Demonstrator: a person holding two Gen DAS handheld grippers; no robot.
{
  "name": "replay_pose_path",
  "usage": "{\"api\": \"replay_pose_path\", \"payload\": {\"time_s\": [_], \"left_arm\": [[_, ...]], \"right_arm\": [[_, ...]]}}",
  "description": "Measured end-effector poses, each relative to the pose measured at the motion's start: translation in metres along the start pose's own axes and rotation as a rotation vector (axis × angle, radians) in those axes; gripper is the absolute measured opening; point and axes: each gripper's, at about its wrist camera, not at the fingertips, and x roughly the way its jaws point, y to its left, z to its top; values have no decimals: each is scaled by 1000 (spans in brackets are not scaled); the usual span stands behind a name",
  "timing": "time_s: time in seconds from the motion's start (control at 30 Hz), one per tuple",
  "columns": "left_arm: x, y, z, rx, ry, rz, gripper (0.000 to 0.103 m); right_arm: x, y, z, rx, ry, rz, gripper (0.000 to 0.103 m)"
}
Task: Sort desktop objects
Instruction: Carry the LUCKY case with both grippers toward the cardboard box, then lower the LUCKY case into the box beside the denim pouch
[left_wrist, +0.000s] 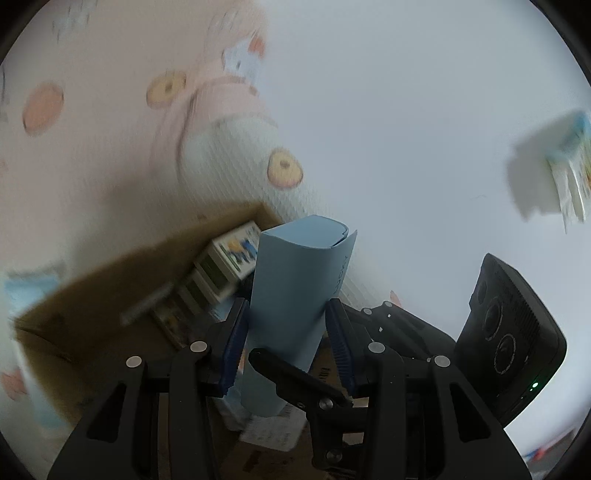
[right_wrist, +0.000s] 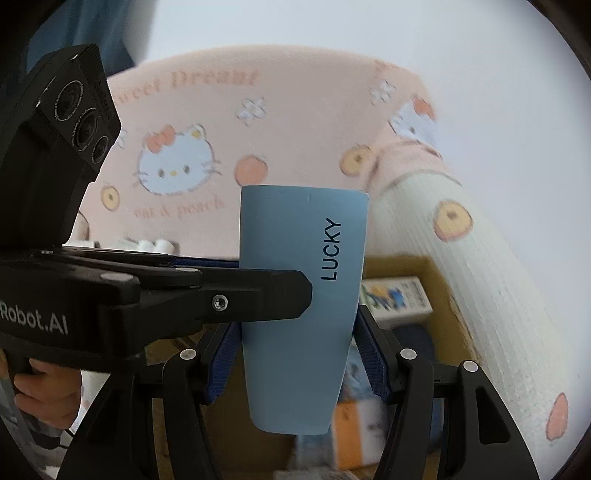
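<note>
Blue box (right_wrist: 301, 314) between both tools' pads

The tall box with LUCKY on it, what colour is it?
Light blue with dark lettering. The box shows best in the right wrist view.

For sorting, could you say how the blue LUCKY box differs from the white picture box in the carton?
The blue LUCKY box is plain-coloured and held by the left gripper and right gripper; the white picture box is colourfully printed and lies in the carton. Both look cardboard.
</note>
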Motion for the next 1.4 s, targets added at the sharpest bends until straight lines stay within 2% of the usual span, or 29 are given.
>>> {"api": "replay_pose_path", "payload": {"time_s": [0.23, 0.43, 0.67, 0.73, 0.83, 0.97, 1.13, 1.3, 1.4], "left_arm": [[45, 15, -9, -124, 108, -73, 47], [67, 19, -15, -159, 157, -70, 47], [92, 35, -25, -242, 247, -75, 47], [95, 42, -26, -276, 248, -78, 47], [101, 51, -26, -332, 263, -69, 45], [109, 57, -28, -354, 282, -32, 41], [110, 60, -30, -385, 292, -35, 41], [111, 70, -40, -462, 323, 55, 41], [112, 74, -43, -491, 332, 40, 41]], "right_arm": [[15, -28, -14, -16, 161, -16, 58], [26, -42, -25, -37, 262, -27, 58], [46, -49, -38, -76, 366, -35, 58], [52, -52, -42, -69, 395, -24, 58], [57, -55, -47, -71, 399, -14, 58], [63, -56, -50, -72, 416, -19, 58], [63, -55, -53, -116, 421, -20, 59], [64, -56, -58, -127, 444, -6, 59], [65, -55, -65, -148, 462, 2, 59]]}}
